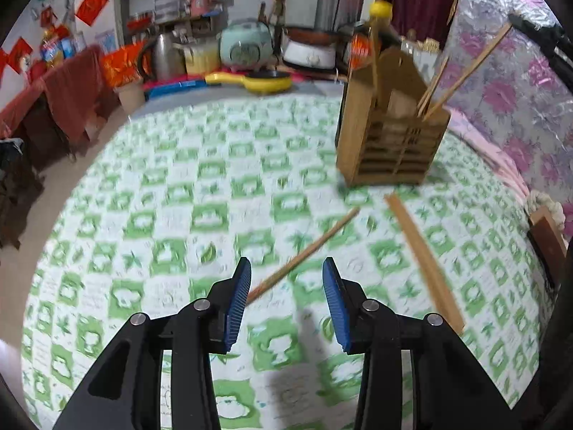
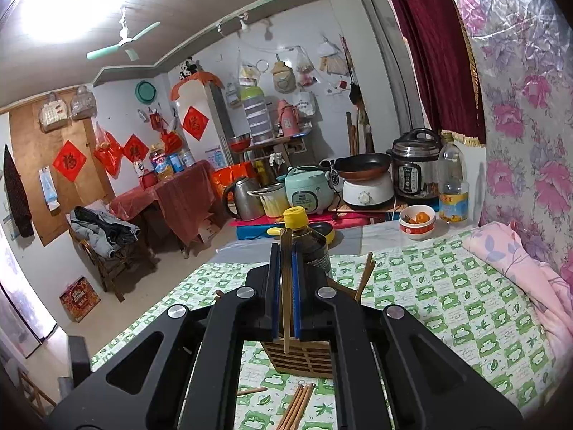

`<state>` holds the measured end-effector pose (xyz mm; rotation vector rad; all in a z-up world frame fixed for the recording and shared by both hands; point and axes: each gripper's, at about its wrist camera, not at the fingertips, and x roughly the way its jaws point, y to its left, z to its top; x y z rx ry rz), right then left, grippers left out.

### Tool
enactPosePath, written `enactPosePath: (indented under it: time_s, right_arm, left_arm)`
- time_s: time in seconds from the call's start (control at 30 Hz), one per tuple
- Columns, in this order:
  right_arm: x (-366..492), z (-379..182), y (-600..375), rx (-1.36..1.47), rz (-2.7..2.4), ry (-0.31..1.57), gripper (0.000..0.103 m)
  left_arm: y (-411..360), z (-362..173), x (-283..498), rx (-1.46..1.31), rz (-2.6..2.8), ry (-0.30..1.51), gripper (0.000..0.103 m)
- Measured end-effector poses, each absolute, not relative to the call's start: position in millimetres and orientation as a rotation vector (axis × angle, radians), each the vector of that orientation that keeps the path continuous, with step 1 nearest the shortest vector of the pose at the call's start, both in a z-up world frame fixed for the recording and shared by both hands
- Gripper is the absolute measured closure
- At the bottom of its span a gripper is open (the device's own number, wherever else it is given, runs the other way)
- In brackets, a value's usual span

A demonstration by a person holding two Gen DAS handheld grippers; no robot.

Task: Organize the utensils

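A wooden slatted utensil holder (image 1: 392, 132) stands on the green-checked tablecloth (image 1: 179, 215) with several chopsticks (image 1: 462, 75) sticking out of it. Loose chopsticks lie in front of it: one (image 1: 304, 254) runs toward my left gripper, a pair (image 1: 424, 261) lies to the right. My left gripper (image 1: 286, 272) is open and empty just above the near end of the single chopstick. My right gripper (image 2: 285, 251) is shut on a chopstick (image 2: 285, 308), held upright over the holder (image 2: 301, 358). More loose chopsticks (image 2: 297, 406) lie below it.
A dark sauce bottle with a yellow cap (image 2: 308, 240) stands behind the holder. A bowl of oranges (image 2: 417, 220), an oil bottle (image 2: 453, 182), rice cookers and a kettle (image 2: 243, 197) crowd the far edge. A yellow pan (image 1: 265, 80) lies beyond the cloth. A pink quilt (image 2: 519, 261) borders the right.
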<state>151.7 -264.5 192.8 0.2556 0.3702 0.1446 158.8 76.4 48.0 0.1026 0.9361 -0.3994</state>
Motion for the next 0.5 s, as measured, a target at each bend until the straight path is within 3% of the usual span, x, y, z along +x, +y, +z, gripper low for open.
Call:
enactPosePath:
  time_s: [0.27,0.4,0.43,0.47,0.5]
  right_arm:
    - [156.5,190.9,-265.4,0.270,0.152,0.391,0.096]
    - [158.0,190.0,-266.3,0.275,0.153,0.396,0.096]
    - [157.9,190.2,-266.4,0.276,0.154,0.395,0.096]
    - [158.1,190.2,-266.1,0.277,0.155,0.394,0.096]
    - [157.9,190.5,-266.3,0.278,0.156,0.393,0.096]
  left_arm:
    - [85.5,-3.5,171.6,0.194,-0.367,1.050,0.062]
    - [80.1,-8.6,159.9,0.288,-0.349,1.017,0.062]
    - [78.8,-7.7,157.7,0.287,-0.358,1.015,0.073]
    - [77.7,-6.8,156.2,0.279,-0.375,1.019,0.098]
    - [76.8,-7.3,155.2,0.259,-0.406,1.036,0.102]
